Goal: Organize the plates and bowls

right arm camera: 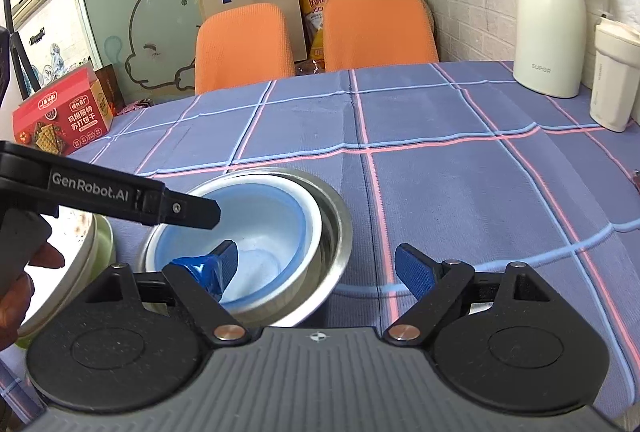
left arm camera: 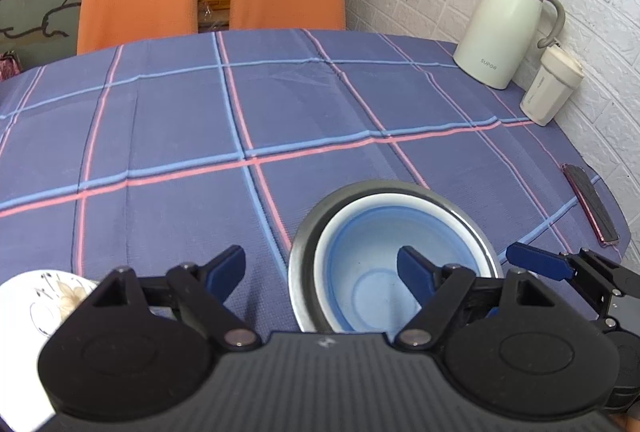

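Note:
A blue bowl sits nested inside a steel bowl on the checked tablecloth, near the front edge. My left gripper is open; its right finger hangs over the blue bowl's inside and its left finger is outside the steel rim. In the right wrist view the blue bowl and the steel bowl lie at lower left. My right gripper is open, with its left finger inside the blue bowl and its right finger beyond the steel wall. A white flowered plate lies at the lower left.
A white jug and a cream cup stand by the brick wall at the right. A phone lies near the right table edge. Two orange chairs stand behind the table. A green-and-white bowl sits left of the stack, beside a hand.

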`<state>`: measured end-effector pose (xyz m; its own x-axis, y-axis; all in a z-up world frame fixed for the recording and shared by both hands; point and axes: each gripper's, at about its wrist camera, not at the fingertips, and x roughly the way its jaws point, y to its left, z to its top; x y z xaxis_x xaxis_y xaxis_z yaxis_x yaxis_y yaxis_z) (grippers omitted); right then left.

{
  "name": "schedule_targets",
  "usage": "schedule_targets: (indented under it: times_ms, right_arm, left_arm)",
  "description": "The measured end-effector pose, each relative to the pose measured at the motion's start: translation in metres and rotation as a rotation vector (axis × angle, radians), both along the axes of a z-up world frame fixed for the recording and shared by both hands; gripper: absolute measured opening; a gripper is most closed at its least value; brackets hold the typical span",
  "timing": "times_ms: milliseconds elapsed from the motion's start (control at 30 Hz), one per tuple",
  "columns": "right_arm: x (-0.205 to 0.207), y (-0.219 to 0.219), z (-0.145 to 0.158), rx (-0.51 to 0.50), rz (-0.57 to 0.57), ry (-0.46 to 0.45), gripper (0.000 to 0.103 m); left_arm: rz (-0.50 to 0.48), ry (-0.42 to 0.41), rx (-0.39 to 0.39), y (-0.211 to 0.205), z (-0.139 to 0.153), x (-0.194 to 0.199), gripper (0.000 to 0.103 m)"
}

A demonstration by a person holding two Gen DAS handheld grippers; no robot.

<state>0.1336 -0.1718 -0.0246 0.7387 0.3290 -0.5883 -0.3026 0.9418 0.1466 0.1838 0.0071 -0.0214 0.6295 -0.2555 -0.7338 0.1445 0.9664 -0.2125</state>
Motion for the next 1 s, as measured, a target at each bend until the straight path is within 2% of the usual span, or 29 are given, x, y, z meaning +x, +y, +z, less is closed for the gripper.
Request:
schedule_targets:
  times_ms: [400, 467, 567, 700, 800, 900, 1000]
  right_arm:
    - [0.021, 0.016, -0.018, -0.048, 0.015, 0.065, 0.073]
    - [0.02, 0.02, -0.019, -0.075, 0.021, 0.057, 0.075]
    - [0.021, 0.019, -0.02, -0.065, 0.02, 0.049, 0.076]
    - [0.018, 0.017, -0.022, -0.05, 0.004, 0.027, 0.077]
    - [0.018, 0.023, -0.018, -0.069, -0.025, 0.055, 0.076]
    - [0.018, 0.026, -0.016, -0.073, -0.03, 0.067, 0.075]
    - [0.012, 0.019, -0.018, -0.033, -0.017, 0.059, 0.075]
  left_arm:
    - [-0.028, 0.095, 0.026, -0.008, -0.025, 0.028, 0.08]
    - [-0.027, 0.083, 0.054, -0.01, -0.028, 0.028, 0.08]
    - [-0.036, 0.073, 0.092, -0.014, -0.029, 0.029, 0.08]
    - [-0.046, 0.067, 0.096, -0.012, -0.029, 0.029, 0.081]
    - [-0.044, 0.055, 0.118, -0.015, -0.03, 0.026, 0.081]
    - [-0.041, 0.049, 0.117, -0.015, -0.029, 0.024, 0.077]
    - [-0.051, 0.045, 0.104, -0.013, -0.029, 0.021, 0.074]
